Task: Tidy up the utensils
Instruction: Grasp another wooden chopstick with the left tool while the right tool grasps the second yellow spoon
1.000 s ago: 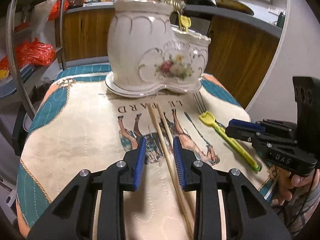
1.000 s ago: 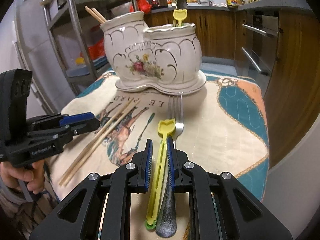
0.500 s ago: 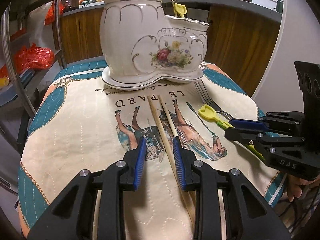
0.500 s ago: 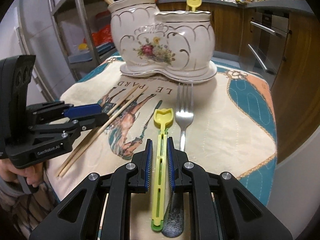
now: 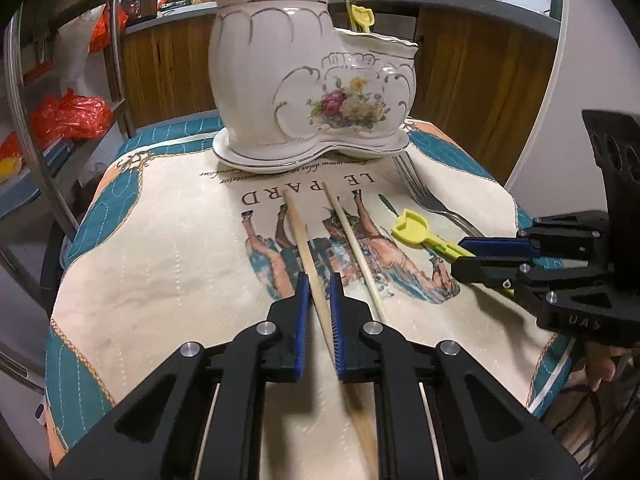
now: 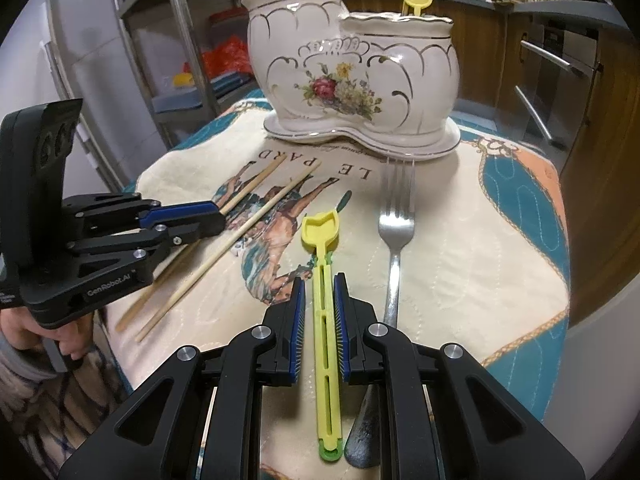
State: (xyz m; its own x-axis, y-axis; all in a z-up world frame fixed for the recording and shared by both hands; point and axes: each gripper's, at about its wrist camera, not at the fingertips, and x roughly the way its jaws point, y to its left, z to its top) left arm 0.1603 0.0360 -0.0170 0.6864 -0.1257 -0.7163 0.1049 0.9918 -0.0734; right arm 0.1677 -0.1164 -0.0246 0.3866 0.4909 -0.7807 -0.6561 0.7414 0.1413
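Note:
A white floral ceramic holder (image 5: 312, 76) (image 6: 352, 76) with two compartments stands at the far side of the cloth; chopsticks, a gold fork and a yellow tool stick out of it. My left gripper (image 5: 319, 282) is shut on one wooden chopstick (image 5: 298, 222), lifted slightly; a second chopstick (image 5: 352, 240) lies beside it on the cloth. My right gripper (image 6: 319, 288) is shut on the yellow plastic utensil (image 6: 324, 320), its head (image 6: 320, 230) pointing at the holder. A steel fork (image 6: 394, 232) lies to its right on the cloth.
The printed cloth (image 5: 160, 248) covers a small table with edges close on all sides. A metal shelf rack (image 5: 60, 80) with orange bags stands left. Wooden cabinets (image 6: 580, 80) and a counter lie behind.
My left gripper closed on one chopstick, parting it from the other. My right gripper stayed closed on the yellow utensil, which moved away from the fork.

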